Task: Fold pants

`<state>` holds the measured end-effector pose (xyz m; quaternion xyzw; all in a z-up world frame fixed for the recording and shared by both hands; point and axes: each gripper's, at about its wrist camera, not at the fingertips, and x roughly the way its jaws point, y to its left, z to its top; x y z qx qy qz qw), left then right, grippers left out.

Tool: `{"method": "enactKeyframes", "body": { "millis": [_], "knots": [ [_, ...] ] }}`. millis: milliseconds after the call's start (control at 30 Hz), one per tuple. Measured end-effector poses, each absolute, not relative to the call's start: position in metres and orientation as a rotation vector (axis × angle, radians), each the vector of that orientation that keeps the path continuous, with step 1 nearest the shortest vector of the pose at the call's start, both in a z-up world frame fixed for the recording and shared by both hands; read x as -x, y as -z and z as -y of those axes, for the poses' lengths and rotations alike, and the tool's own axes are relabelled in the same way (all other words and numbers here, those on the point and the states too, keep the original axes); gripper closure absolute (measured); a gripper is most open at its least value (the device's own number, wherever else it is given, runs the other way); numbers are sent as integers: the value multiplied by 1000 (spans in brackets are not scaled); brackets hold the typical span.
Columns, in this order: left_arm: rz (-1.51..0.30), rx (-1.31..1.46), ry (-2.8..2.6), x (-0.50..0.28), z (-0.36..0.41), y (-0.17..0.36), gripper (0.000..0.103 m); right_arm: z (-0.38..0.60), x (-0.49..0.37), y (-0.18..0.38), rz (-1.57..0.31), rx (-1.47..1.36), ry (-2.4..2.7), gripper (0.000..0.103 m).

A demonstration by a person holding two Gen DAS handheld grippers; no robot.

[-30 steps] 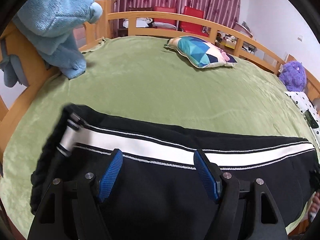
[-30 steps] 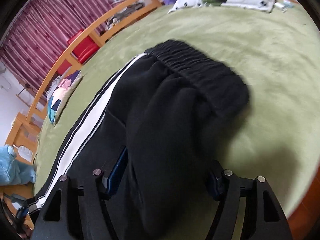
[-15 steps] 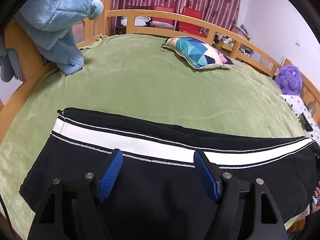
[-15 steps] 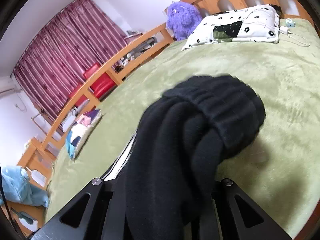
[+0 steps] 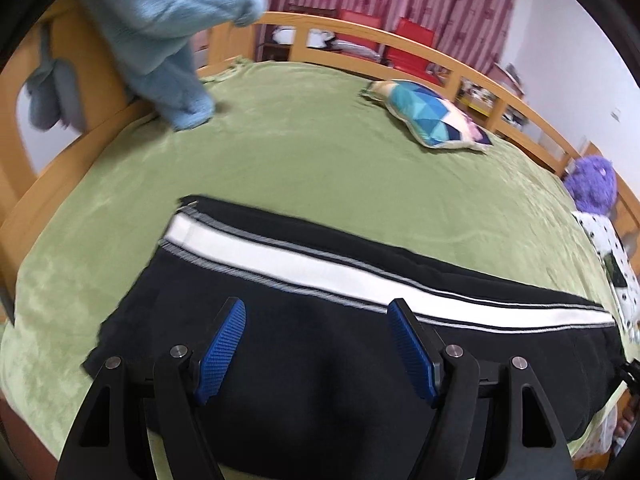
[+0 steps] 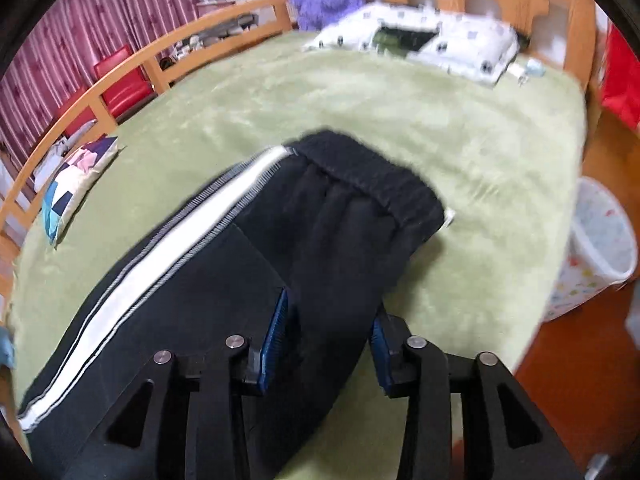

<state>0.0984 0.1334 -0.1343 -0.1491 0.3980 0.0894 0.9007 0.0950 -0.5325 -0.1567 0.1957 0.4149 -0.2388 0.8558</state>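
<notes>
Pants (image 5: 328, 344) lie flat on the green blanket (image 5: 320, 168), near the bed's front edge, long axis running side to side across both wrist views; the white side stripe (image 5: 360, 276) marks that axis along the far edge of the garment. Hem end sits toward the left gripper (image 5: 316, 348), waistband (image 6: 372, 184) toward the right gripper (image 6: 332, 336) — each hand is nearer its own end.

Left gripper: jaws spread wide, hovering over the black cloth just short of the stripe, nothing between the pads.

Right gripper: jaws opening, with a raised fold of black fabric passing between them; the view is blurred, and the pads appear to be parting from the cloth rather than pressing it. The waistband lies straight ahead of this gripper and beyond its fingertips.

Judgement — the next fold likely carries one end along the stripe toward the other.
</notes>
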Motion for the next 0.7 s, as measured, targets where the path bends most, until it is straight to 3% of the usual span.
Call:
{"method": "enactKeyframes", "body": {
  "millis": [167,400,700],
  "knots": [
    [-810,372,-261,-75,-175,141,32,485,-111,114,-816,-336,444,48],
    [-817,418,-323,-49,-223,154,32,374,-144,83,-713,-138,217,48],
    [-796,486,-322,-20,-273,176,33,211,-180,117,-759,-9,-175,48]
  ]
}}
